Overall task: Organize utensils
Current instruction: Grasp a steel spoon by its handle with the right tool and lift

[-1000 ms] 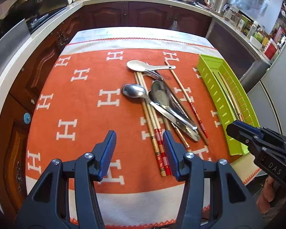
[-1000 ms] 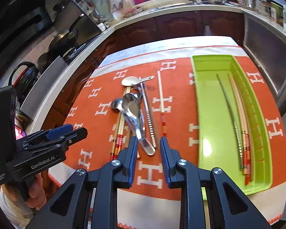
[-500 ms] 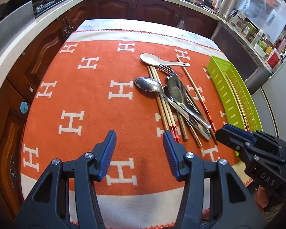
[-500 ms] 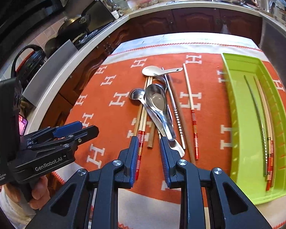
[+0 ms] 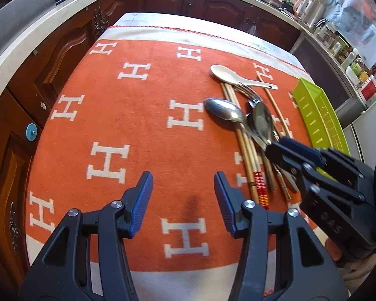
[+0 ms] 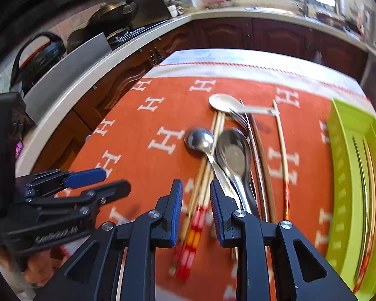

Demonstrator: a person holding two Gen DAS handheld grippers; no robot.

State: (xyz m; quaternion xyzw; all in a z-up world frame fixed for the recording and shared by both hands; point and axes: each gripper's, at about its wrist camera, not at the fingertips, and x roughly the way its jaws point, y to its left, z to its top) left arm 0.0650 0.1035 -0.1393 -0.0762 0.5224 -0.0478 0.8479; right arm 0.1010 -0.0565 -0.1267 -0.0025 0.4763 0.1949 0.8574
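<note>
A pile of utensils lies on the orange cloth (image 5: 137, 130). It holds a white ceramic spoon (image 5: 228, 74), a small metal spoon (image 5: 223, 110), a larger metal spoon (image 5: 263, 121), a fork (image 5: 248, 92) and several wooden chopsticks (image 5: 245, 150). My left gripper (image 5: 183, 195) is open over bare cloth, left of the pile. My right gripper (image 6: 195, 200) hovers over the near ends of the red-banded chopsticks (image 6: 193, 235). Its jaws stand narrowly apart and grip nothing. In the left wrist view the right gripper (image 5: 278, 148) covers the handles' near ends.
A lime green tray (image 6: 351, 163) at the cloth's right edge holds a few chopsticks along its right side. Dark wood cabinets and a pale countertop (image 5: 62, 12) surround the table. A pan (image 6: 115, 12) sits on the stove at the far left.
My right gripper has swung left from beside the tray to over the chopsticks' near ends, and lower. My left gripper has come forward and down over the cloth. Both jaw gaps look unchanged.
</note>
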